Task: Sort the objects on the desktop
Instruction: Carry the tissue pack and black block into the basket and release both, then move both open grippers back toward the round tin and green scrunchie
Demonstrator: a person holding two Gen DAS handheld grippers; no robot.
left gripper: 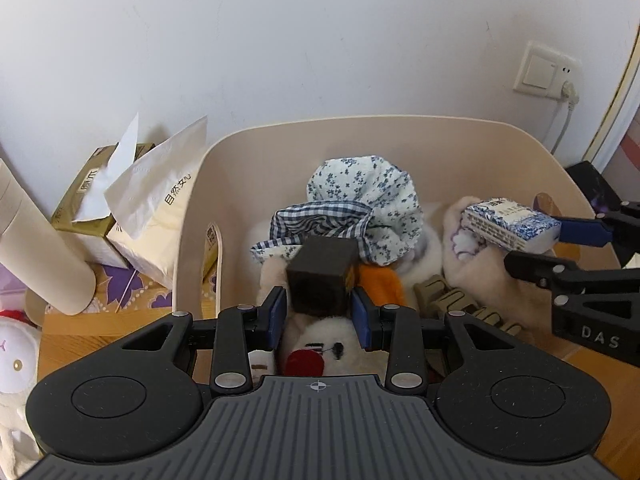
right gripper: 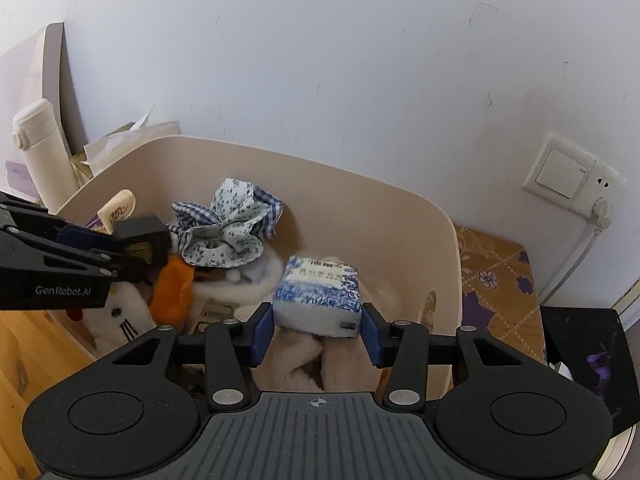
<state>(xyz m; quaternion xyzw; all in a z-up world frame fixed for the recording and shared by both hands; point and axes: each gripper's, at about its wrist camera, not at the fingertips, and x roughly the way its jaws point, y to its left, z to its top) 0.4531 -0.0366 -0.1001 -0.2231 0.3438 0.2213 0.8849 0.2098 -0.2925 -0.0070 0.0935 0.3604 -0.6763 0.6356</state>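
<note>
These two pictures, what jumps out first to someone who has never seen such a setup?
A beige bin against the white wall, piled with plush toys and a floral cloth. Over it the left gripper holds a dark block, and the right gripper has a blue-and-white tissue pack between its pads.

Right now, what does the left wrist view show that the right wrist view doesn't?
Left wrist only: a white plush toy outside the bin, the gold tissue box's front.
Right wrist only: a cream flask, a black item at the far right.
Both: beige bin, black block in the left tool, blue-patterned packet between the right tool's pads.
</note>
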